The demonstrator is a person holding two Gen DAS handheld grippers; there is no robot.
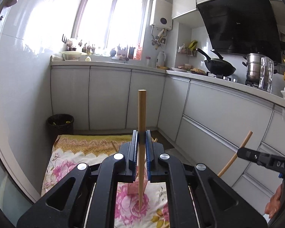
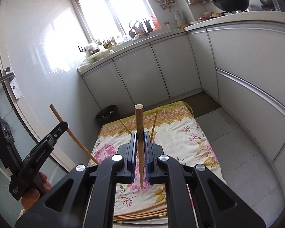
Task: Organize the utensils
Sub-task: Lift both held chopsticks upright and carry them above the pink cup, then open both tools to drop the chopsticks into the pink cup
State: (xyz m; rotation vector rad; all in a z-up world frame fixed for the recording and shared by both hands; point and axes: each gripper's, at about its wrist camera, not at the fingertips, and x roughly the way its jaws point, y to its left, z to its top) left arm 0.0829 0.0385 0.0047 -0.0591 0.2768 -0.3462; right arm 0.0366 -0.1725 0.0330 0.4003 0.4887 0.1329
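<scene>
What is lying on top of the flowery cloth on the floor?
On the flowery cloth lies a bundle of chopsticks at the near edge, two loose sticks farther back, and a pinkish box. The tongs hide the cloth's middle.

We noted a black wok (image 1: 219, 66) on the stove, a steel pot (image 1: 253, 66), and a dark bin (image 1: 60, 123) on the floor.

a home kitchen: grey cabinets (image 1: 108, 96) run under an l-shaped counter (image 1: 209, 77), a wok (image 1: 219, 67) and steel pot (image 1: 253, 66) sit on the hob beneath a black hood (image 1: 241, 22), and what may be a water heater (image 1: 161, 13) hangs by the window (image 1: 112, 17).
</scene>
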